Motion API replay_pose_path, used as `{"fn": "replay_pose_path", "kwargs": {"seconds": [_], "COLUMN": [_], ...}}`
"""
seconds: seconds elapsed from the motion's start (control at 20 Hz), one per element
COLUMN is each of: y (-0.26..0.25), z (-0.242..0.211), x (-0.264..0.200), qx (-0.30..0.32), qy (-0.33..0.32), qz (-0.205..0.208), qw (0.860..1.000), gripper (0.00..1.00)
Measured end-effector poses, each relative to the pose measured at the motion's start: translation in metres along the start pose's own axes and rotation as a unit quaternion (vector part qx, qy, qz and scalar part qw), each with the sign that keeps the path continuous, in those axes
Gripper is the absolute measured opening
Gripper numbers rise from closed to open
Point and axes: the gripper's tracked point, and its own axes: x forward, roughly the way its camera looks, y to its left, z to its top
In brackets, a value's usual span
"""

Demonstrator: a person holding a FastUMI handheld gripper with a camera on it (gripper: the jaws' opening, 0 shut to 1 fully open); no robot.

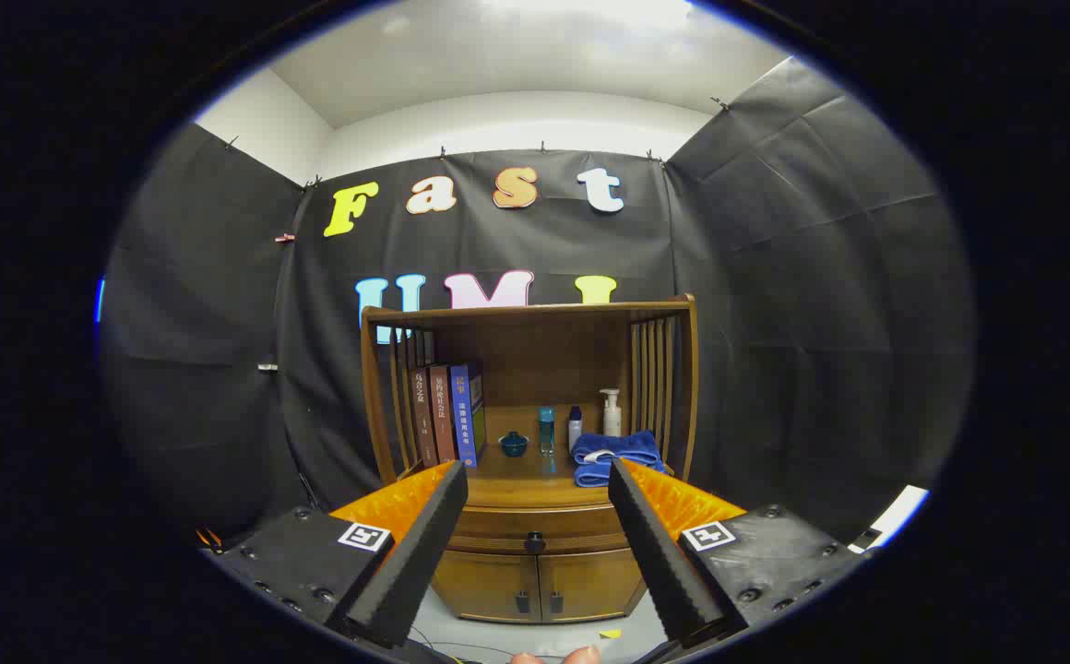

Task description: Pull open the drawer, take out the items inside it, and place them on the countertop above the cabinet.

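The closed drawer (535,527) with its dark knob (535,543) sits beyond and between the fingers (410,553), which are spread wide, holding nothing. Above it, the counter (521,481) carries books (447,415), bottles (576,424) and a blue towel (613,456).

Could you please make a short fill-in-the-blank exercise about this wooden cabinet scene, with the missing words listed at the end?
1. The drawer of the brown wooden cabinet is ____.
2. The folded blue towel lies on the countertop, in front of the white ____ bottle.
3. The gripper is ____, holding nothing.
4. The upright books number ____.

Missing words: closed; pump; open; three
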Motion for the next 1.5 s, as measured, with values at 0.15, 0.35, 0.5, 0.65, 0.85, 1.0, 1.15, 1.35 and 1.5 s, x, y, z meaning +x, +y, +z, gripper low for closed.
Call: {"fn": "replay_pose_path", "kwargs": {"seconds": [0.15, 0.35, 0.5, 0.65, 0.85, 1.0, 1.15, 1.35, 1.5], "y": [-0.002, -0.002, -0.001, 0.000, 0.003, 0.002, -0.002, -0.007, -0.006], "z": [-0.001, 0.001, 0.002, 0.001, -0.004, -0.019, -0.048, -0.110, -0.161], "x": [0.000, -0.002, -0.003, -0.003, 0.001, 0.011, 0.026, 0.060, 0.093], "qx": [0.003, 0.001, -0.001, 0.000, -0.007, -0.009, -0.014, -0.012, -0.008], "qy": [0.002, 0.001, -0.001, 0.001, -0.003, -0.010, -0.005, 0.013, 0.033], "qz": [-0.002, -0.004, -0.003, -0.002, 0.003, 0.005, -0.003, -0.010, -0.003], "qw": [1.000, 1.000, 1.000, 1.000, 1.000, 1.000, 1.000, 1.000, 0.999], "gripper": [0.99, 0.99, 0.99, 0.99, 0.99, 0.99, 0.99, 0.99, 1.00]}}
